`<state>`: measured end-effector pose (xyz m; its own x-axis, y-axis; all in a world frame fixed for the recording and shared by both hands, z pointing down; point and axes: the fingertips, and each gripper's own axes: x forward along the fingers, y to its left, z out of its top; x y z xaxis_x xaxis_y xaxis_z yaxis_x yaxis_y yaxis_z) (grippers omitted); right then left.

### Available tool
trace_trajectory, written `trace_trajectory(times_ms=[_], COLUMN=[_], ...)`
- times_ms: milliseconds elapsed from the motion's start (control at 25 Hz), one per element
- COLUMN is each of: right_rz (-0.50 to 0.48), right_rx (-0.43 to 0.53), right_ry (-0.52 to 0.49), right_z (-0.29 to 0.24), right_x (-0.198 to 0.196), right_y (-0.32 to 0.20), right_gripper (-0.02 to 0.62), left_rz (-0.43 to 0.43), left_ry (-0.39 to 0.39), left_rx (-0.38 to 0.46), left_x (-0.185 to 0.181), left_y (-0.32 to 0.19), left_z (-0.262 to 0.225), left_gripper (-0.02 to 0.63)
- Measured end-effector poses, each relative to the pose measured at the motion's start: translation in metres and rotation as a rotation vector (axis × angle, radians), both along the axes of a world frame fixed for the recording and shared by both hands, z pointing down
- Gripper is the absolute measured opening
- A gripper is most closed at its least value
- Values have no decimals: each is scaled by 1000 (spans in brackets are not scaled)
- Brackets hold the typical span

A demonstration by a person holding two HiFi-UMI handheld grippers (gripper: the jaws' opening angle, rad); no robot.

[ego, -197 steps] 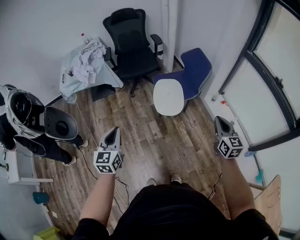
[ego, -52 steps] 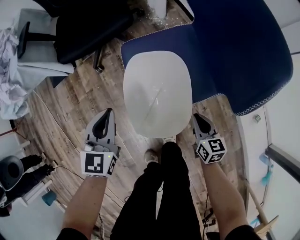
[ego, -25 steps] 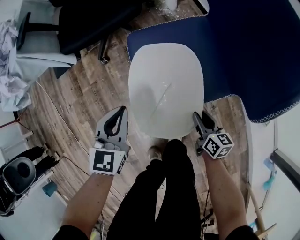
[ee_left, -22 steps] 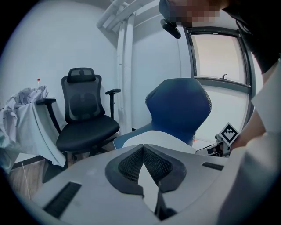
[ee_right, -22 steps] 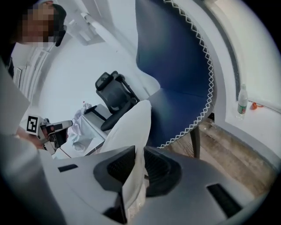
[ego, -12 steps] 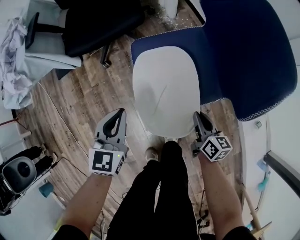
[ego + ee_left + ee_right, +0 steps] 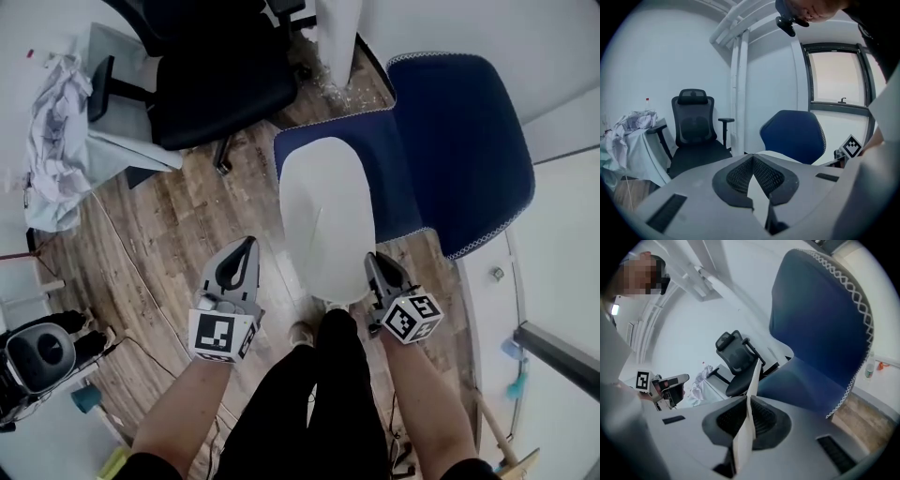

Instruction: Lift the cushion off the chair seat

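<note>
The white oval cushion (image 7: pixel 323 220) lies tilted over the blue chair's seat (image 7: pixel 295 150), its near edge raised. My right gripper (image 7: pixel 372 265) is shut on that near right edge. In the right gripper view the thin white cushion edge (image 7: pixel 753 378) stands pinched between the jaws of the right gripper (image 7: pixel 749 399), which have just been closing on it. My left gripper (image 7: pixel 246 246) hangs beside the cushion's near left edge, apart from it, jaws together and empty. Its tips meet in the left gripper view (image 7: pixel 752 157), with the blue chair back (image 7: pixel 794 136) beyond.
A black office chair (image 7: pixel 216 75) stands behind left of the blue chair. A cloth-covered table with crumpled clothes (image 7: pixel 56 112) is at far left, a white post (image 7: pixel 337 37) at the back. The person's legs (image 7: pixel 319 375) stand between the grippers on the wooden floor (image 7: pixel 169 234).
Both grippers have risen. The right gripper's jaws closed on the cushion's near edge, and that edge came up, so the cushion looks narrower and tilted.
</note>
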<state>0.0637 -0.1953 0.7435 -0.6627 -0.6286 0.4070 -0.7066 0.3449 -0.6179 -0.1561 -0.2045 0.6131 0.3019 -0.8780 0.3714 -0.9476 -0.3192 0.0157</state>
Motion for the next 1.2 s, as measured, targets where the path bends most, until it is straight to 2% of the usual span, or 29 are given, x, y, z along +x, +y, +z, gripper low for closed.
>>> trace_trajectory(times_ms=[240,480,680,920,1080,1200], right_rz=[-11,-25,-40,-31,-57,-77], right_rx=[29,28,60,108,164,216], right_ry=[-4,32,62,78,103,112], right_z=[-39,-70,-105,-153,-193,-225], right_x=[-15,-27,-17,-5,-2,-5], right_y=[-5,-5,-10,-25,-35,-44], right_gripper=[29,29,29,29,29,29], left_rz=[0,-9,-88,-77,-46,-58], left_ry=[-7,-19,-8,-54,-106,-116], left_rx=[43,24,24,57,85,113], left_x=[-9,-18,-33,-42,-50,-60], left_y=[-7,11,18,9,8,7], left_z=[-40,-75,-98,-134,-158,-179], left_gripper=[5,5,5,5,5,5])
